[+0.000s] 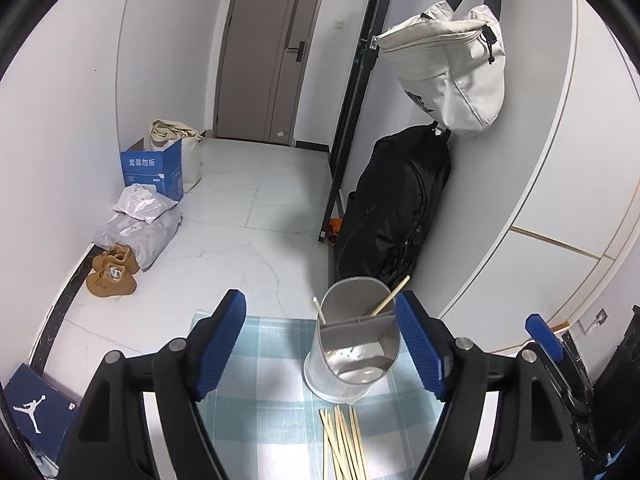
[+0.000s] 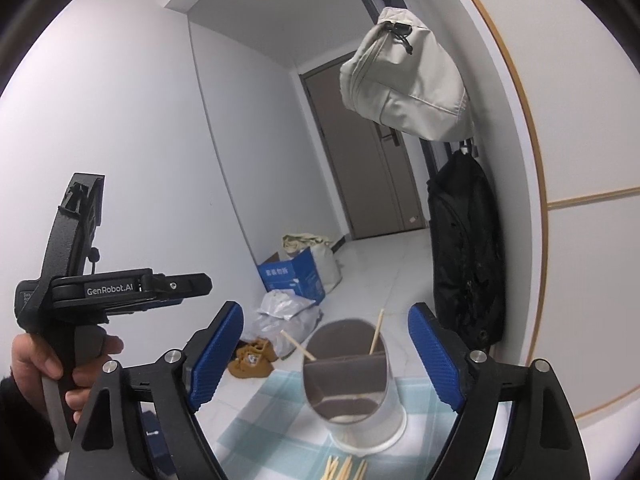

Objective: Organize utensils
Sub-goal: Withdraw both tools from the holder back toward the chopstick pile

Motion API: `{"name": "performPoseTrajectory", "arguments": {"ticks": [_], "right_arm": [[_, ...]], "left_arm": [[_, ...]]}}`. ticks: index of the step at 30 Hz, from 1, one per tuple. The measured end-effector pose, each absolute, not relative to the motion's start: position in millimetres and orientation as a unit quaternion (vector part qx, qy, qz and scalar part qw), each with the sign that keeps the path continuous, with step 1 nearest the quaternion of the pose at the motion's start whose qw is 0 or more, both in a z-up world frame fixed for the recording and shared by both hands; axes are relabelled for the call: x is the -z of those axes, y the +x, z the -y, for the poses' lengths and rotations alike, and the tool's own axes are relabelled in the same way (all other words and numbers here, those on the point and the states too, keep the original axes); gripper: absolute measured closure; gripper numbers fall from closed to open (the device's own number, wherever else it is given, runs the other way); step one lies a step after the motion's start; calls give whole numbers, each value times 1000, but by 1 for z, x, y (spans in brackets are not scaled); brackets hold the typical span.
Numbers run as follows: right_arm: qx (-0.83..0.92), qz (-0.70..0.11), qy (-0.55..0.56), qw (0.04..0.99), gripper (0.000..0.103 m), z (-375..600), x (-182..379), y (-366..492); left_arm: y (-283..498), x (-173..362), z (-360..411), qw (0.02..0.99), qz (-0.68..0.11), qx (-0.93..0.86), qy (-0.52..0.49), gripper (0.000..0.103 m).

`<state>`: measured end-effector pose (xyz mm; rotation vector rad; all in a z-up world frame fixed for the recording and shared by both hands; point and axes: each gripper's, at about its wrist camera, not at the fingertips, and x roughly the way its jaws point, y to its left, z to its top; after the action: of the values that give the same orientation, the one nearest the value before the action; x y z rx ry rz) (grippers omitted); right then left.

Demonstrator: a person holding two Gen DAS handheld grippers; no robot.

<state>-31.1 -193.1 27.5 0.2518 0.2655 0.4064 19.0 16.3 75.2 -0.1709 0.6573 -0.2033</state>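
Two chopsticks [image 1: 390, 295] already stand in your holder [image 1: 352, 344]. Several more sticks [image 1: 344, 444] lie near it on the cloth [image 1: 264, 360]. Both grippers, left [image 1: 320, 344] and right [image 2: 326, 356], hang wide and empty.

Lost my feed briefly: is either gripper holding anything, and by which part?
Nothing. Left gripper and right gripper are both open and empty; chopsticks lie loose.

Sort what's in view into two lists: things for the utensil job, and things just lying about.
For the job:
utensil holder, two chopsticks already in it
loose chopsticks on the checked cloth
left claw and right claw, both open and empty

Lying about:
brown shoes
blue box
beige bag
black backpack
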Motion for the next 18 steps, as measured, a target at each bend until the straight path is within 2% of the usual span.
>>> {"name": "performPoseTrajectory", "arguments": {"ticks": [4, 18], "right_arm": [[-197, -132, 124, 964, 3, 192, -21, -45], [-156, -191, 117, 962, 0, 195, 26, -59]], "left_arm": [[7, -66, -16, 937, -332, 84, -71, 28], [-13, 8, -9, 912, -401, 70, -46, 27]]}}
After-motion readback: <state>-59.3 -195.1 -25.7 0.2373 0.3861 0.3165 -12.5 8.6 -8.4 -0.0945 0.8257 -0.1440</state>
